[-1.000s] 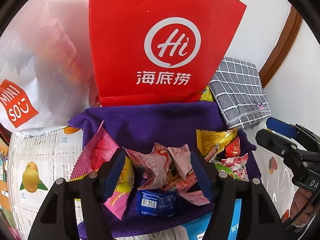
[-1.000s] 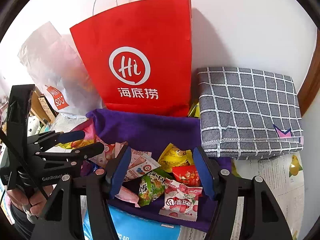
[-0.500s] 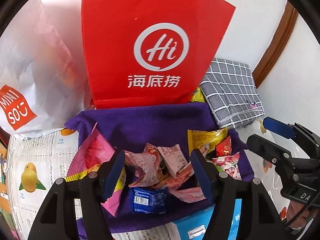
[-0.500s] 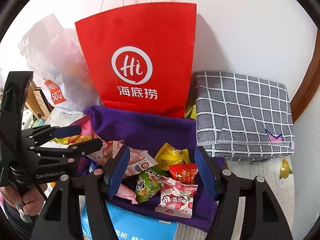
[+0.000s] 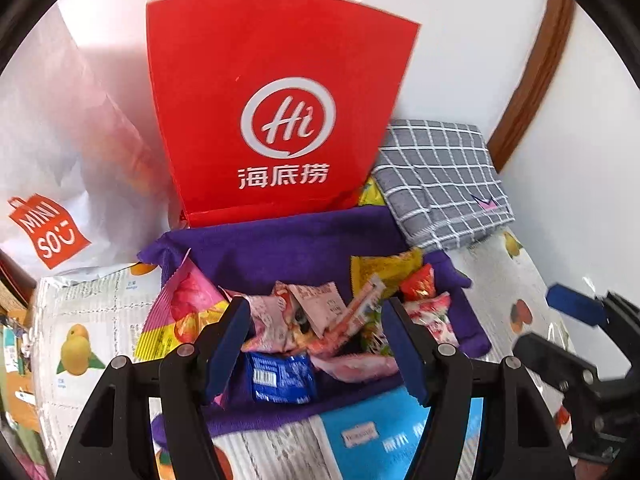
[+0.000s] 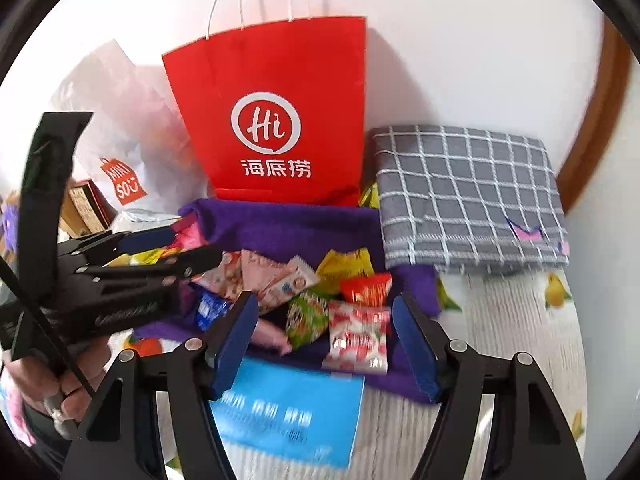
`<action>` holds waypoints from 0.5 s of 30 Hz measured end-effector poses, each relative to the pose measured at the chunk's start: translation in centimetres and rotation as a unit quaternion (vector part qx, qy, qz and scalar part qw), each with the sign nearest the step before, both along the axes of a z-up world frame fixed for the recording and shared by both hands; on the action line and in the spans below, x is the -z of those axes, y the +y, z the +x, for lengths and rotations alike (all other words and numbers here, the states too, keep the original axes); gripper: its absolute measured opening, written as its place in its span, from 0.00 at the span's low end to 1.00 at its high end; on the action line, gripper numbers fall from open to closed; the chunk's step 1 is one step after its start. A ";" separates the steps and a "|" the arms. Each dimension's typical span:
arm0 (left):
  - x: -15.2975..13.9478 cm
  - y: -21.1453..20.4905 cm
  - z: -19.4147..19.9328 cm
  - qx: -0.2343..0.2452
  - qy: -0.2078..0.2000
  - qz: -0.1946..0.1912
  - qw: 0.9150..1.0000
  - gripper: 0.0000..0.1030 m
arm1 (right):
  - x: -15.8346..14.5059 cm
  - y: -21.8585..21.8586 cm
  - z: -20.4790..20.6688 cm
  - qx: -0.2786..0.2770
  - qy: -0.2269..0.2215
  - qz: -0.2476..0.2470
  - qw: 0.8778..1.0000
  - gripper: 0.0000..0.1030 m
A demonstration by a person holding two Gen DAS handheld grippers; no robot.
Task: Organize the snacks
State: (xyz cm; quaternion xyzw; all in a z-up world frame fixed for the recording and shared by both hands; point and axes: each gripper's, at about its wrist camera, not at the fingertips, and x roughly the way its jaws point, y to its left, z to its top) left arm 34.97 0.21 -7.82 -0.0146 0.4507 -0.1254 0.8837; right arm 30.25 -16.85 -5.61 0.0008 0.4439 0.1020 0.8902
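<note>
Snacks (image 5: 320, 320) heaped on purple cloth (image 5: 280, 248), centre of surface (image 6: 520, 340); white bag (image 5: 60, 140) at 10 o'clock, red bag (image 5: 280, 100) at 12, grey checked pouch (image 5: 440, 176) at 2. Your left gripper (image 5: 314, 344): jaws apart, empty, above pile. Your right gripper (image 6: 324, 340): jaws apart, empty. Risk: wrappers overlap, so you likely pinch two or snag cloth. Grippers sit near each other; converging on same packet may knock them together.
</note>
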 end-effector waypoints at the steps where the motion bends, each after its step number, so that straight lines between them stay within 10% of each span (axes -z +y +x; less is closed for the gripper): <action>1: -0.6 -0.2 -0.7 0.004 -0.007 0.003 1.000 0.64 | -0.3 -0.2 -0.9 0.005 0.000 0.001 1.000 0.68; 15: -4.0 -0.3 -13.4 0.008 -0.038 0.001 0.999 0.77 | -3.6 -3.2 -14.7 0.054 -0.038 0.008 0.998 0.89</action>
